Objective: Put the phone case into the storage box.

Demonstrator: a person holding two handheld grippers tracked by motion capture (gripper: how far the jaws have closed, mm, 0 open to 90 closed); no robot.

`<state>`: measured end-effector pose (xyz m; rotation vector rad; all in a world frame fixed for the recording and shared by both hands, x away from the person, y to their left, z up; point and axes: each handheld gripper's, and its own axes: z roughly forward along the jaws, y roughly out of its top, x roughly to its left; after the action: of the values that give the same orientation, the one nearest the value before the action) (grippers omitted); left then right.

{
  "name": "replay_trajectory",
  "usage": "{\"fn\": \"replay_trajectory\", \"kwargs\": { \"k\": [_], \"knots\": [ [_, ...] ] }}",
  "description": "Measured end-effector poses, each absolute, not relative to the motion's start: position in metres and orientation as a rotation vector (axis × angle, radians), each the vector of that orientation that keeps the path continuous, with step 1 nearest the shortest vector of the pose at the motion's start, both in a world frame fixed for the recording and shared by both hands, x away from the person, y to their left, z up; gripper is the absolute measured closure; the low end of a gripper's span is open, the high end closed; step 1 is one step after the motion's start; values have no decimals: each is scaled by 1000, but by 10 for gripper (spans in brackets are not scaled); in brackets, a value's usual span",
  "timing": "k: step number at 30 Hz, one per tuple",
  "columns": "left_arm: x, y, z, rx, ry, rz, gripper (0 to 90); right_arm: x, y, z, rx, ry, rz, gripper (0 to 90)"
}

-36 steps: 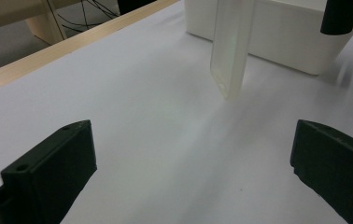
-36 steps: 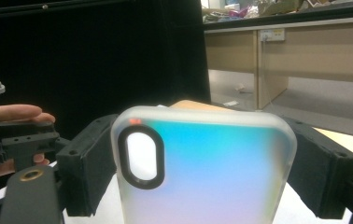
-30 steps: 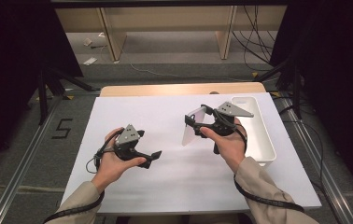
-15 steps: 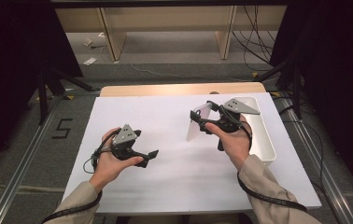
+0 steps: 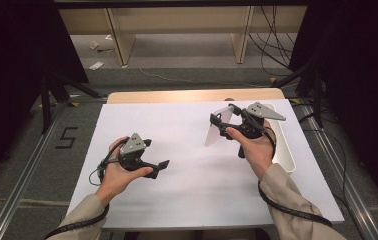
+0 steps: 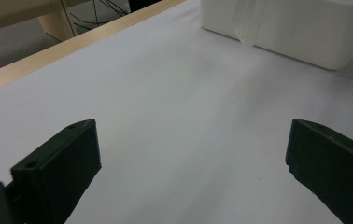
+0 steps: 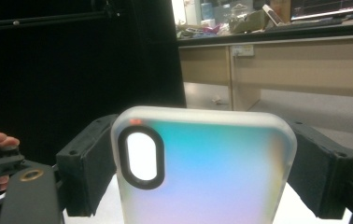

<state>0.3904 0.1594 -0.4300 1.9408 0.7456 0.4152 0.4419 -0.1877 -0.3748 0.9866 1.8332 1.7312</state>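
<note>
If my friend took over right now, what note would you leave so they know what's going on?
Right tongs: shut on the phone case, a frosted one with an oval camera hole, gripped by its two long edges and held up off the table.
Left tongs: open, nothing between them, low over the white table.
White tray: at the table's right edge, beside the right hand.
Done: the case is picked up.
Left: probably setting it down somewhere, maybe in the tray or passing it to the left tongs; the pictures don't say which.
</note>
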Motion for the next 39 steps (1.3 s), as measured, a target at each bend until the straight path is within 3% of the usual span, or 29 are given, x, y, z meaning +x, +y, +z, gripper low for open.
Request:
{"fn": "replay_trajectory", "kwargs": {
  "k": [39],
  "knots": [
    [391, 161, -428, 1937, 757, 434, 0, 447, -217, -360, 1034, 1744, 1679, 183]
  ]
}}
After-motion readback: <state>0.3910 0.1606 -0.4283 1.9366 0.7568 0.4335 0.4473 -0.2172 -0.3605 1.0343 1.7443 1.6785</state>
